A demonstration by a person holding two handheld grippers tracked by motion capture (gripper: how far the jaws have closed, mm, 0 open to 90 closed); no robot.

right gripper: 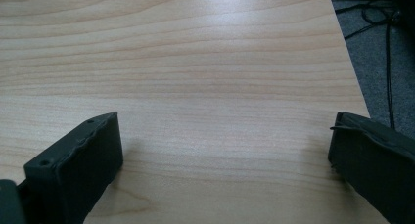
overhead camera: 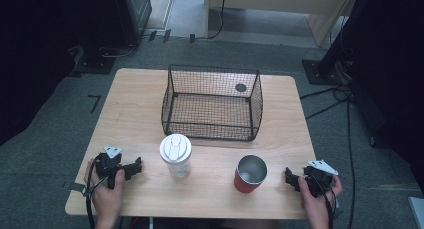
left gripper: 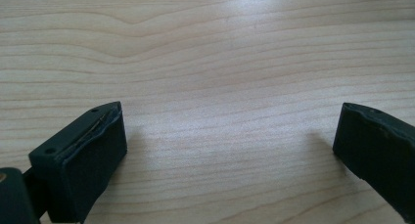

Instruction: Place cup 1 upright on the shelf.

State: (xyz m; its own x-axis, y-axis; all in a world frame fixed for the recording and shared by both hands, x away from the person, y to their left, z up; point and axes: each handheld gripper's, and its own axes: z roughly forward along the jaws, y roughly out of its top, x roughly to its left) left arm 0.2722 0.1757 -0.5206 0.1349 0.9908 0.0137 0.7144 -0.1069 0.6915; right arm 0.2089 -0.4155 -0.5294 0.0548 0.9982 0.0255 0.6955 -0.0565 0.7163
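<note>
The left tongs (overhead camera: 134,168) and the right tongs (overhead camera: 290,178) are held released and empty on the light wooden table (overhead camera: 135,104), with the clear white-lidded plastic cup (overhead camera: 175,155) and the red steel-lined tumbler (overhead camera: 249,173) set between them.

Both forearms (overhead camera: 105,209) are cut off by the bottom edge.
</note>
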